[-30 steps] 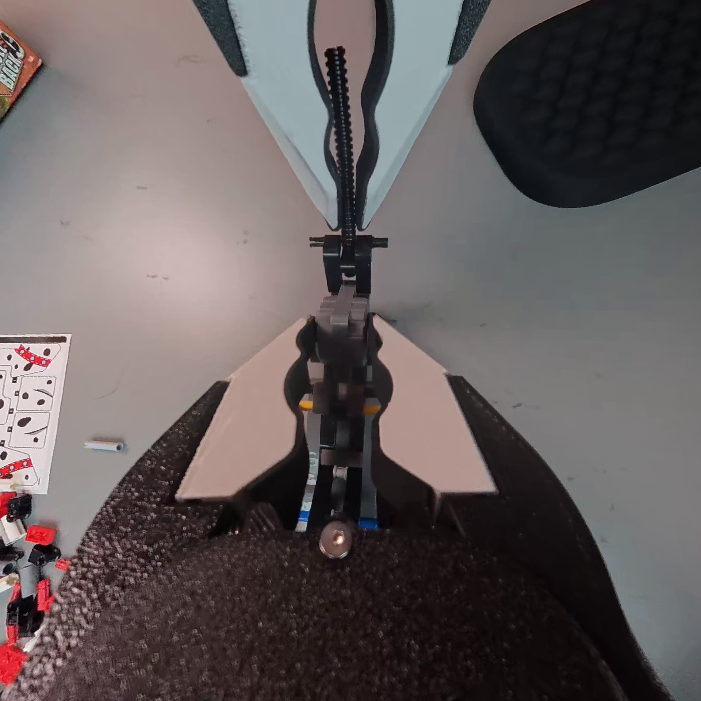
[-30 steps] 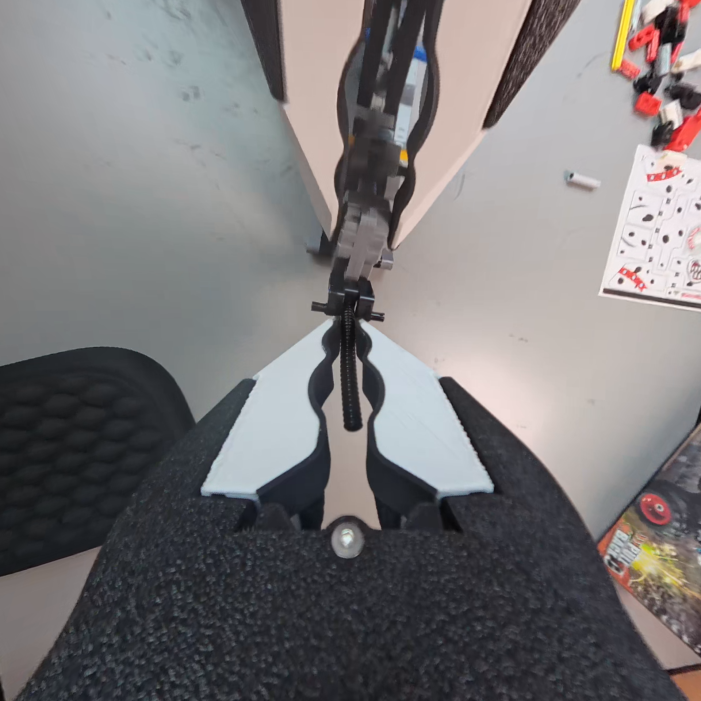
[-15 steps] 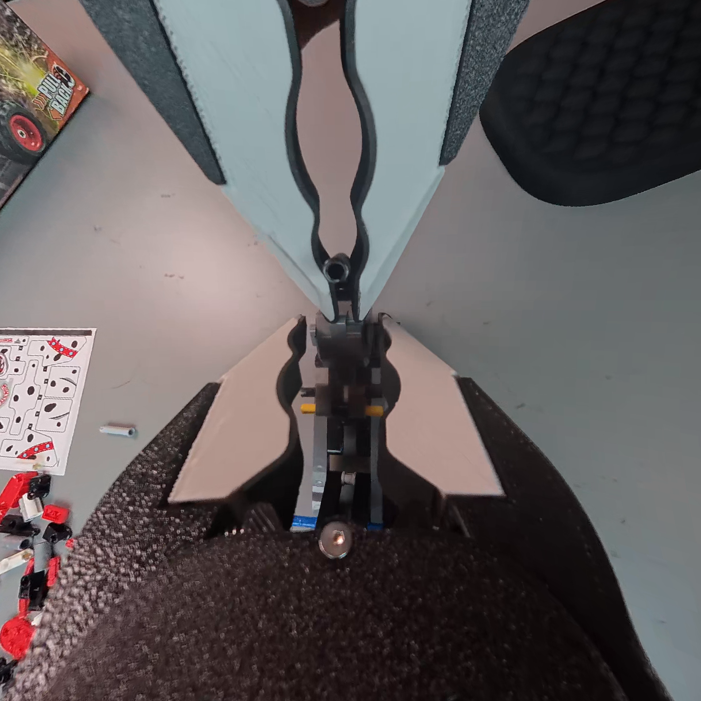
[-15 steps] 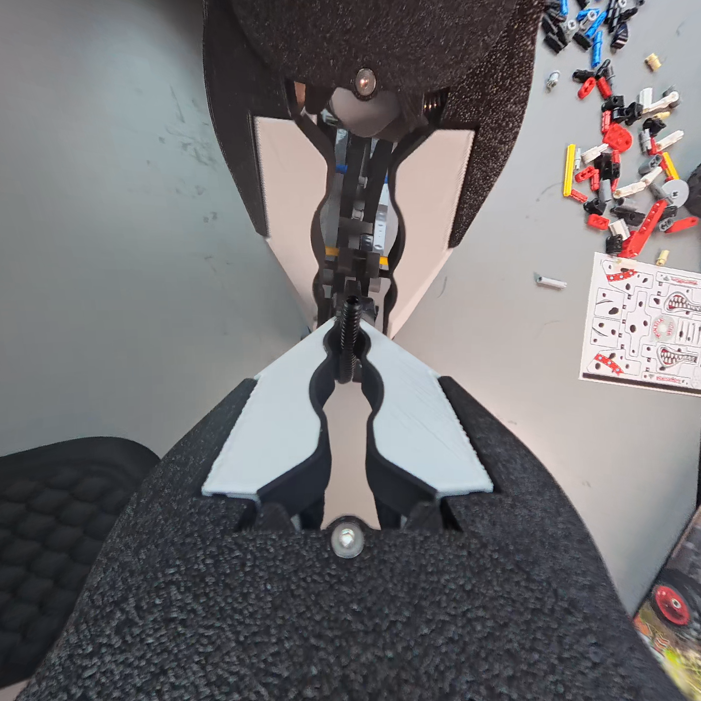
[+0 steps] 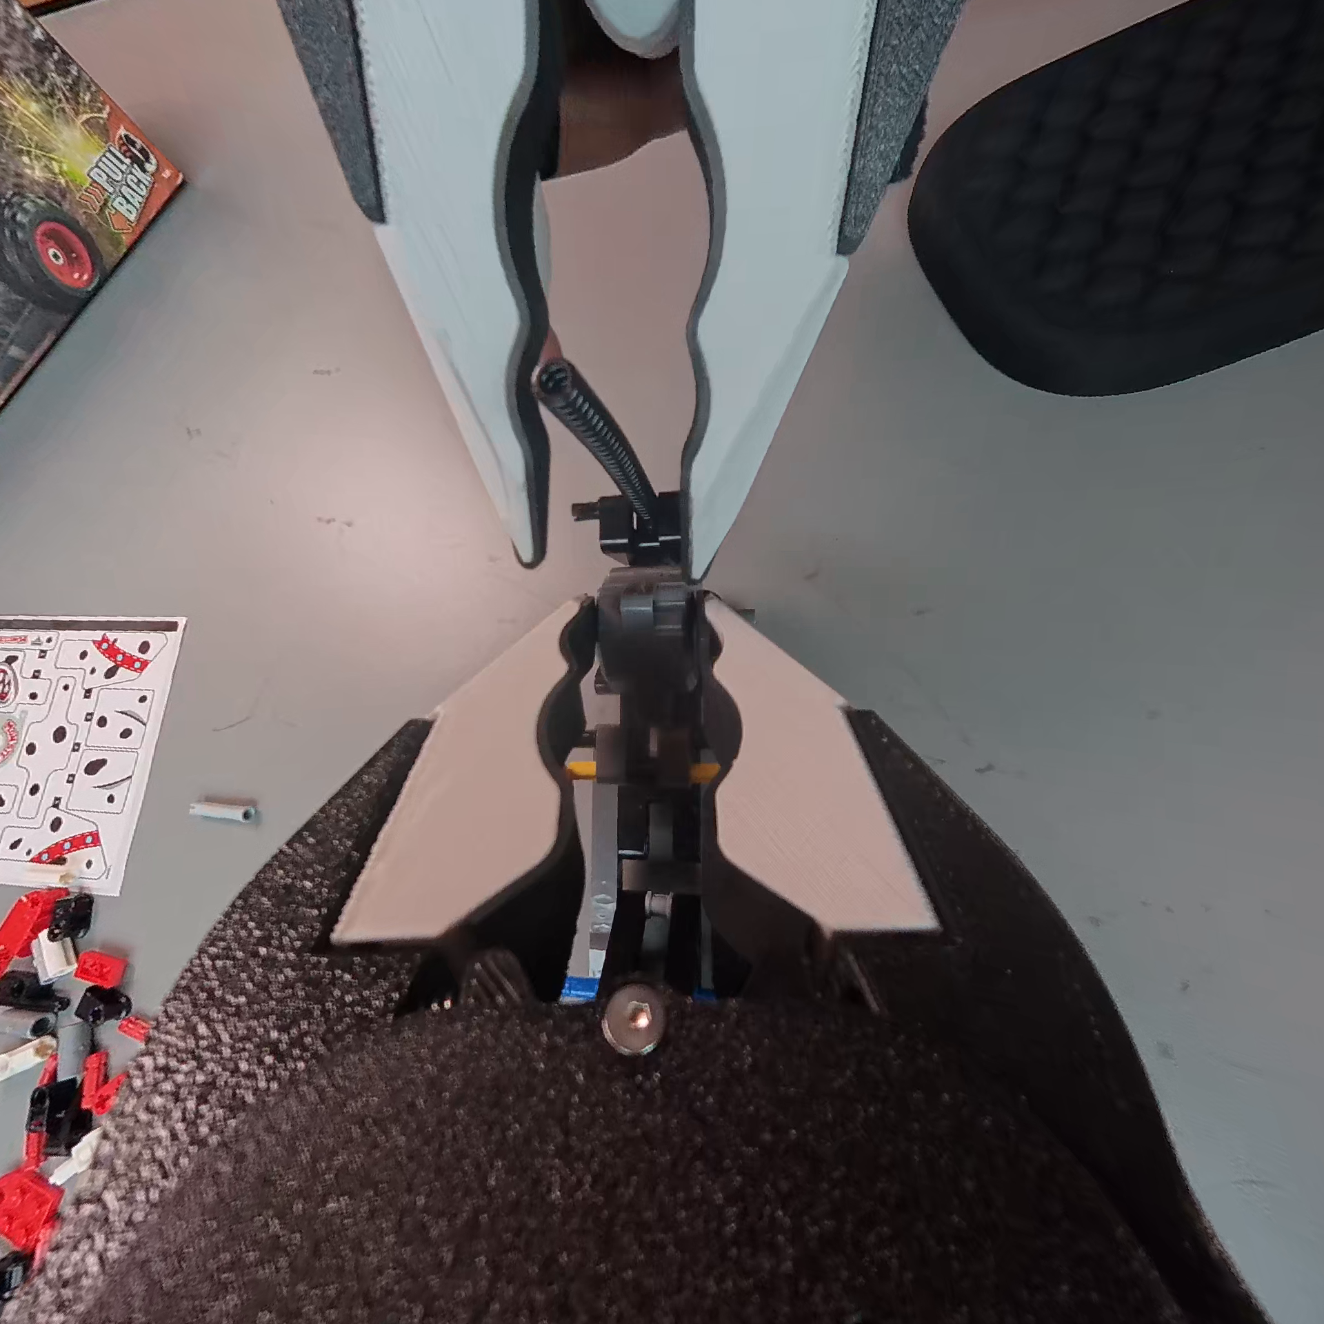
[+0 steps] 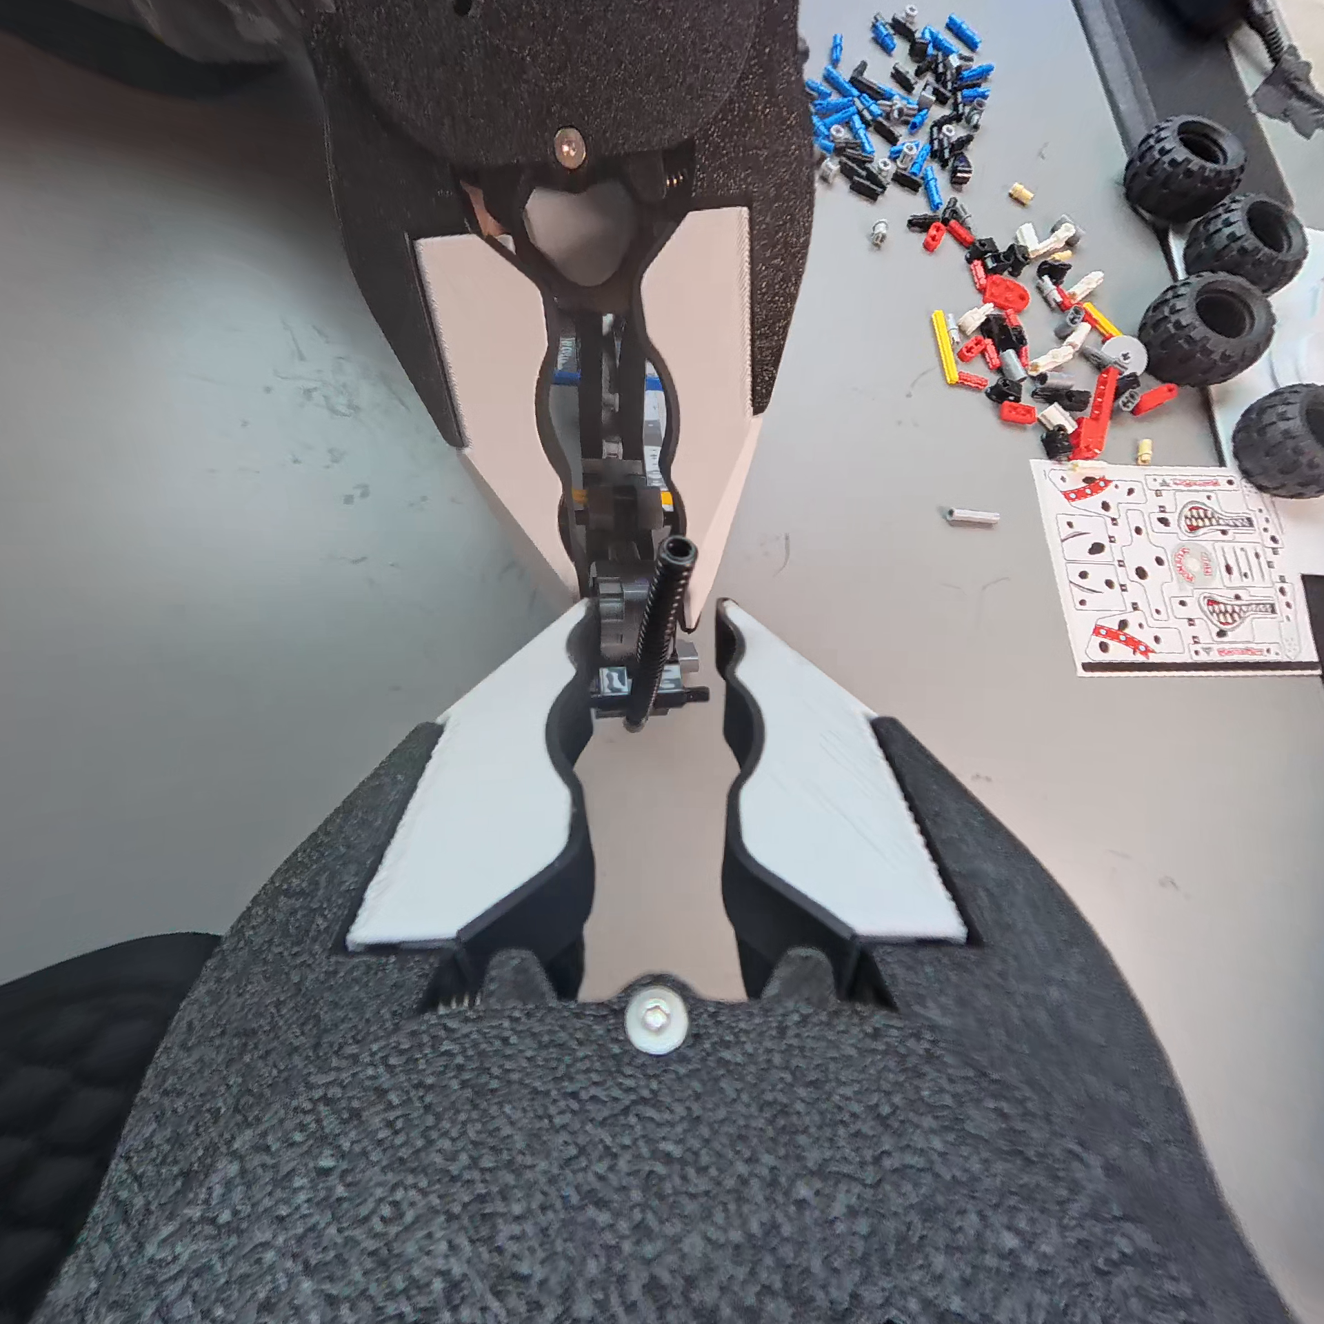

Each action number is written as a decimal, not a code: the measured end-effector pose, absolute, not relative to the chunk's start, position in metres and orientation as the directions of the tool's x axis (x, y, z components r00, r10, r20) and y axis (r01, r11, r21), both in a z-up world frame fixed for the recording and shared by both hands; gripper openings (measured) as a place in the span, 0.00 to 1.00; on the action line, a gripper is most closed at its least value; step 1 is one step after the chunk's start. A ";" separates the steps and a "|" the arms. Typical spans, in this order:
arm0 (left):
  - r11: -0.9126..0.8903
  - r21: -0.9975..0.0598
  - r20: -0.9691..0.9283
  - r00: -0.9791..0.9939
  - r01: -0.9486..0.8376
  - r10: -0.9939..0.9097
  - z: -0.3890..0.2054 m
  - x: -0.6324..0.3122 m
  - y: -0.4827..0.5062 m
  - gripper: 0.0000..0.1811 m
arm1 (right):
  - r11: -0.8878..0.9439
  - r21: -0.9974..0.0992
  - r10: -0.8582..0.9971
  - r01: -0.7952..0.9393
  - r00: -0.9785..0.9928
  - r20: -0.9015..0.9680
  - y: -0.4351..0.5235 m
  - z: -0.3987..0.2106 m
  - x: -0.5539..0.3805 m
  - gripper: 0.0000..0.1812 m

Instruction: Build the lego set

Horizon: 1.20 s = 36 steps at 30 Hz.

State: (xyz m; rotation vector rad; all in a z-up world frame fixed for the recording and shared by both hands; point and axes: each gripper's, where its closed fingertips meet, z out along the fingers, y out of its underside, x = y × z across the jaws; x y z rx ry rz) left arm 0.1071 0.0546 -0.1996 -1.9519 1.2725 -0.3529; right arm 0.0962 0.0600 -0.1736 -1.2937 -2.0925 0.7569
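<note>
**Chassis braced in one gripper while the other let go of the ribbed hose**

The left gripper point(image 5: 641, 609), with beige wedge-shaped fingers, was clenched on the partly built lego chassis point(image 5: 645, 716), a narrow grey and black frame with yellow pin ends at its sides and blue pieces at its rear. The frame lay lengthwise in the channel between the fingers, its grey front end poking out just past the tips. Held that way, the build was kept off the grey tabletop point(image 5: 1075, 645) and its working end faced the other tool squarely.

The right gripper point(image 6: 653, 609), with pale blue-grey fingers, faced it tip to tip, and its jaws stood apart, grasping nothing. Between them sat the black ribbed flexible hose point(image 6: 659, 630), rooted in a small black connector block point(image 6: 645, 691) at the chassis front and leaning freely toward the left gripper. One finger lay close beside the connector; whether it touched I could not tell. The hose seemed to stand on its own, which suggested it was already seated.

The spare parts were kept well to one side: a scatter of red, black and white loose lego pieces point(image 6: 1039, 358), a heap of blue and black pins point(image 6: 895, 107), four knobbly black rubber tyres point(image 6: 1211, 329), a white sticker sheet point(image 6: 1175, 573) and a short grey tube point(image 6: 971, 516) beside it. That left the middle of the table free for two-handed work.
</note>
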 end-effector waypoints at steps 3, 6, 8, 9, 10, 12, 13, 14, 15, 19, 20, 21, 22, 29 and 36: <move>-0.208 -0.723 -0.172 0.463 -0.659 -0.869 -0.200 0.107 0.055 0.16 | 0.333 -0.739 0.924 0.585 -0.358 0.133 0.061 -0.168 0.102 0.29; -0.205 -0.722 -0.175 0.462 -0.661 -0.870 -0.200 0.107 0.054 0.16 | 0.311 -0.720 0.934 0.620 -0.340 0.110 0.068 -0.172 0.116 0.35; -0.202 -0.719 -0.181 0.460 -0.665 -0.869 -0.200 0.107 0.054 0.17 | 0.299 -0.699 0.942 0.650 -0.320 0.105 0.076 -0.182 0.127 0.32; -0.200 -0.716 -0.185 0.458 -0.668 -0.869 -0.200 0.107 0.054 0.17 | 0.276 -0.710 0.948 0.648 -0.306 0.089 0.078 -0.186 0.129 0.28; -0.199 -0.714 -0.188 0.457 -0.672 -0.870 -0.200 0.107 0.054 0.17 | 0.249 -0.727 0.954 0.640 -0.293 0.068 0.078 -0.188 0.129 0.26; -0.207 -0.708 -0.184 0.460 -0.675 -0.869 -0.200 0.106 0.055 0.16 | 0.216 -0.756 0.958 0.617 -0.282 0.043 0.074 -0.192 0.124 0.22; -0.212 -0.706 -0.178 0.459 -0.676 -0.871 -0.200 0.106 0.055 0.16 | 0.213 -0.763 0.957 0.610 -0.288 0.036 0.070 -0.193 0.121 0.21; -0.215 -0.704 -0.172 0.457 -0.676 -0.873 -0.200 0.106 0.055 0.16 | 0.229 -0.753 0.954 0.617 -0.296 0.048 0.069 -0.198 0.119 0.19; -0.218 -0.704 -0.168 0.457 -0.676 -0.874 -0.200 0.106 0.055 0.16 | 0.243 -0.746 0.950 0.620 -0.306 0.055 0.067 -0.202 0.117 0.15; -0.222 -0.701 -0.158 0.451 -0.678 -0.878 -0.200 0.106 0.054 0.16 | 0.279 -0.722 0.937 0.633 -0.344 0.061 0.063 -0.207 0.115 0.13; -0.221 -0.701 -0.158 0.449 -0.678 -0.879 -0.200 0.106 0.054 0.16 | 0.300 -0.708 0.932 0.639 -0.355 0.074 0.063 -0.207 0.115 0.13; -0.220 -0.700 -0.157 0.446 -0.679 -0.881 -0.200 0.106 0.054 0.16 | 0.320 -0.690 0.926 0.649 -0.368 0.083 0.063 -0.208 0.115 0.13; -0.220 -0.699 -0.154 0.444 -0.681 -0.883 -0.200 0.106 0.054 0.16 | 0.339 -0.669 0.920 0.662 -0.381 0.090 0.063 -0.208 0.116 0.13; -0.217 -0.695 -0.156 0.439 -0.685 -0.885 -0.200 0.106 0.054 0.16 | 0.386 -0.567 0.903 0.727 -0.423 0.072 0.065 -0.211 0.117 0.13; -0.178 -0.819 -0.177 0.536 -0.545 -0.826 -0.128 0.065 0.040 0.33 | 0.258 -0.656 0.947 0.710 -0.320 0.026 0.073 -0.214 0.127 0.24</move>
